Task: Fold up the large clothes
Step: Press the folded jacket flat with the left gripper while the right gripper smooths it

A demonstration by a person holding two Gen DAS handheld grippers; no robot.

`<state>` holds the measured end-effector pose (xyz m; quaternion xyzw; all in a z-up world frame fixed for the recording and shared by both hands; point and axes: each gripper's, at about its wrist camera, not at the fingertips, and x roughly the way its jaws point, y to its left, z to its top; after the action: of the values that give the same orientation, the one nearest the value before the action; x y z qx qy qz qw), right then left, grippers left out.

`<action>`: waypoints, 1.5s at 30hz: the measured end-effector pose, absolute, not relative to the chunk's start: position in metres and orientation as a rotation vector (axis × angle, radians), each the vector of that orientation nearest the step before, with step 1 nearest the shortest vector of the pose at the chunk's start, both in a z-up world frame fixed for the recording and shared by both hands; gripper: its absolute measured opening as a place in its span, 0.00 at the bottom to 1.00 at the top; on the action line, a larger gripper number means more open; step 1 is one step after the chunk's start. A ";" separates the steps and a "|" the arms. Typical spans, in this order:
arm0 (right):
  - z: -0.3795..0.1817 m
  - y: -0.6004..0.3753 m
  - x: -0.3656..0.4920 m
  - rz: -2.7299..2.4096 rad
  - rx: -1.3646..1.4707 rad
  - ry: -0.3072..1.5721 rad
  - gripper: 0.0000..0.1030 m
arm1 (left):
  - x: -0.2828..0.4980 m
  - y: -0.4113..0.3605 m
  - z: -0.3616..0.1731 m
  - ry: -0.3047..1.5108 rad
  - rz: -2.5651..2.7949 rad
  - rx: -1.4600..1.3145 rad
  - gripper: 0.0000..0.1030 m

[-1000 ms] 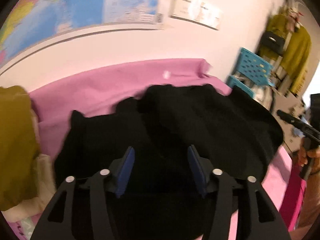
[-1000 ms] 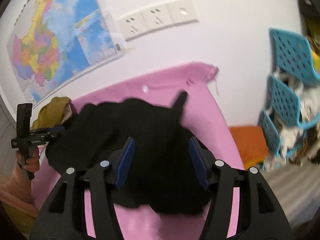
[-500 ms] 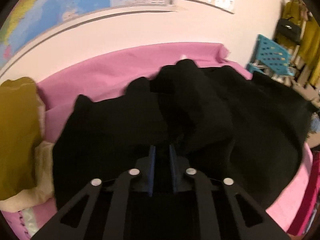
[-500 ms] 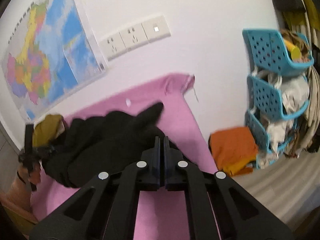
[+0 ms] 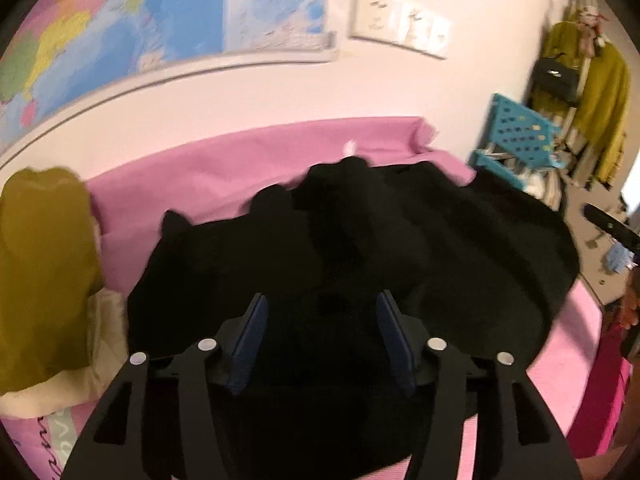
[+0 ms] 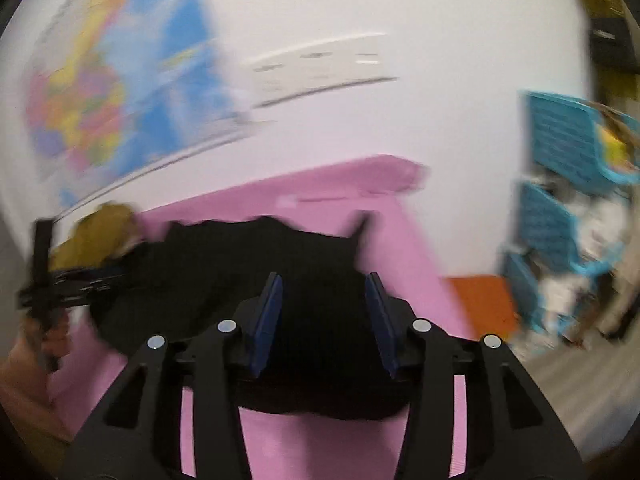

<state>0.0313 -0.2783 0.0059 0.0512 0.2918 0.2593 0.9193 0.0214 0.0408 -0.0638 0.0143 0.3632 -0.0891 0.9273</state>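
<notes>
With both the left hand-held gripper (image 5: 320, 336) and right hand-held gripper (image 6: 325, 312) opening, jaws apart and gripping nothing, the bunched black garment (image 5: 400, 248) risks sagging unevenly, spoiling the fold.

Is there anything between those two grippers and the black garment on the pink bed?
Nothing visible. The left gripper and right gripper both sit right over the black garment, jaws opening, pads not pressing it.
</notes>
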 end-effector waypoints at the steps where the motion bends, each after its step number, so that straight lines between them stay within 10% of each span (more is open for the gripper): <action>1: 0.006 -0.267 0.032 0.572 0.101 0.605 0.42 | 0.022 0.035 -0.064 0.749 -0.199 0.046 0.60; 7: -0.023 -0.210 0.052 0.726 0.061 0.719 0.40 | 0.054 0.002 -0.081 0.826 -0.246 0.094 0.61; 9: -0.032 -0.200 0.057 0.733 0.044 0.749 0.42 | 0.068 -0.003 -0.089 0.835 -0.203 0.122 0.16; 11: -0.036 -0.197 0.059 0.729 0.052 0.761 0.42 | 0.071 0.002 -0.086 0.803 -0.143 0.145 0.04; 17: -0.036 -0.190 0.060 0.762 0.038 0.740 0.42 | 0.070 0.020 -0.076 0.793 -0.157 0.107 0.07; 24: -0.063 -0.185 0.077 0.695 0.013 0.830 0.34 | 0.057 0.019 -0.087 0.806 -0.149 0.074 0.51; 45: -0.068 -0.145 0.082 0.719 -0.001 0.841 0.35 | 0.040 0.022 -0.085 0.747 -0.034 0.129 0.56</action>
<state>0.0822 -0.1455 -0.0676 -0.0007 0.3992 0.3414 0.8509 0.0403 0.0224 -0.0848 0.0629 0.3647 -0.0166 0.9288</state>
